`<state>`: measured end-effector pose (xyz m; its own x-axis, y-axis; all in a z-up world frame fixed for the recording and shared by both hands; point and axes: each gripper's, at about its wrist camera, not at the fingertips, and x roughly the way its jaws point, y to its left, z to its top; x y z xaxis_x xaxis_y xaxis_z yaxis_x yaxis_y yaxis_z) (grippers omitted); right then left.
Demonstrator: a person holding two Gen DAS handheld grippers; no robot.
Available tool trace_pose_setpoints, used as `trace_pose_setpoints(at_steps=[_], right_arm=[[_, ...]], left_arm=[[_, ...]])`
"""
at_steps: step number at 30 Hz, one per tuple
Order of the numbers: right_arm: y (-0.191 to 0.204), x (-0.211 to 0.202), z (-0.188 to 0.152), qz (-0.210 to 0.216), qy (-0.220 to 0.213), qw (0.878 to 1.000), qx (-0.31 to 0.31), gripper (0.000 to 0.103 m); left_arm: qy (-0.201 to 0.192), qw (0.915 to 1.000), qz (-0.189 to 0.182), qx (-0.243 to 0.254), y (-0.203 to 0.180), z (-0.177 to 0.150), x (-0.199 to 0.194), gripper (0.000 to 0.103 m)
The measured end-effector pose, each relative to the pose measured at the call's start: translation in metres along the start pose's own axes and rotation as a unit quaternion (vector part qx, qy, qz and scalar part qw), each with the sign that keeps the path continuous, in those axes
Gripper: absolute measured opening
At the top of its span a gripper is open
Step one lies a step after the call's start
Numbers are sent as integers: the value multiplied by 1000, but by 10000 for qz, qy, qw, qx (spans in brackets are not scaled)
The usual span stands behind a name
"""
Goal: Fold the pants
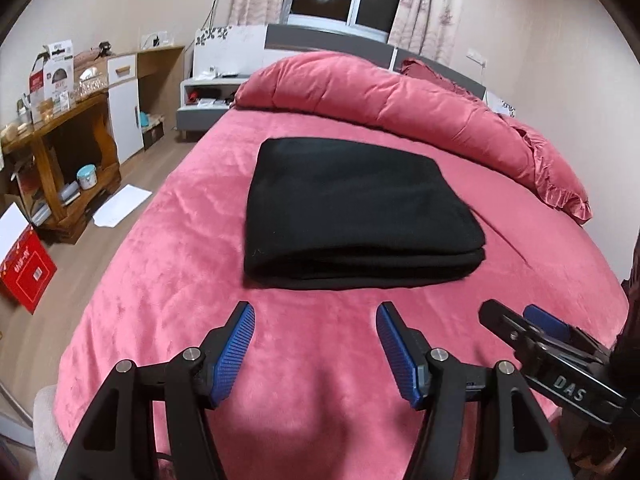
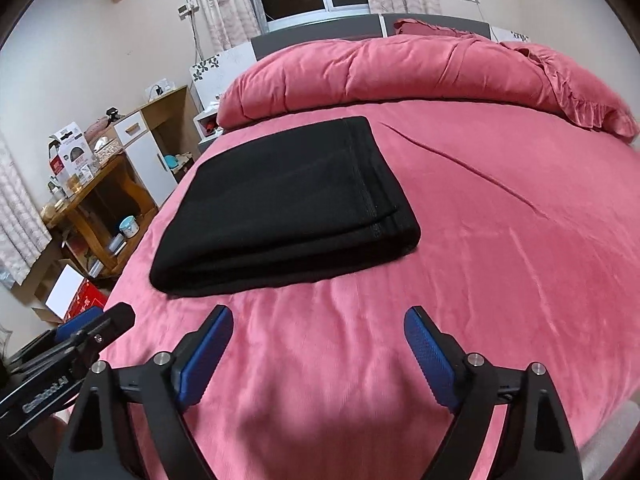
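Two grippers hang over the near part of a pink bed sheet (image 1: 160,280), both with jaws spread wide and nothing between the blue pads. The left gripper (image 1: 315,346) points forward and down at the black pants (image 1: 352,204), which lie ahead of it as a neat, stacked rectangle on the middle of the bed, clear of both tools. The right gripper (image 2: 319,354) sits just beside the left one; from its own camera the pants (image 2: 280,208) lie ahead and off to the left, so the left gripper looks squarer to the bundle and the right one stands off its right-hand corner. In the left wrist view the right gripper's tip (image 1: 532,328) shows at the lower right edge, also apart from the cloth.

The bundle's layered edges face the grippers: several thick folds are stacked along the near side, and a stitched hem runs along the right side in the right wrist view. Its long axis is hard to judge through the fisheye; it seems slightly longer front to back than across. Behind it a rolled pink duvet (image 1: 400,100) lies across the head of the bed, well apart from the pants.

Judging by the tidy stack and the empty jaws, the folding appears finished or nearly so; any further fold would need a reach forward to the near edge
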<state>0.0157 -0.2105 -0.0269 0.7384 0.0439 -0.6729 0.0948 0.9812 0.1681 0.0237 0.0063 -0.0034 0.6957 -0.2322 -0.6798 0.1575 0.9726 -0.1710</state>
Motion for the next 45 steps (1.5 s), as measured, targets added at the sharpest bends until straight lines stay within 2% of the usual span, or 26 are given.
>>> trace_pose_setpoints(at_steps=[3,6,11,20,45], right_arm=[[2,-6,5,-183,-111,9998,-60,88],[2,-13,7,-253,-222,9994,-122,88],[8,-14,5,-179,-196,9994,-228,88],[9,-15,4,-198,-237,9991,-307,88],[9,-11,2,-151,-185,9991,-339,88]], left_arm=[[-132,9994,310,95,-4,-1,-14,64],[-287,9985,441,154,-3,0,-22,64],[-187,9990,400,78,1,1,-22,64],[-221,9971,706,150,0,-3,-21,64],[-140,9954,911,261,-2,-8,-15,64]])
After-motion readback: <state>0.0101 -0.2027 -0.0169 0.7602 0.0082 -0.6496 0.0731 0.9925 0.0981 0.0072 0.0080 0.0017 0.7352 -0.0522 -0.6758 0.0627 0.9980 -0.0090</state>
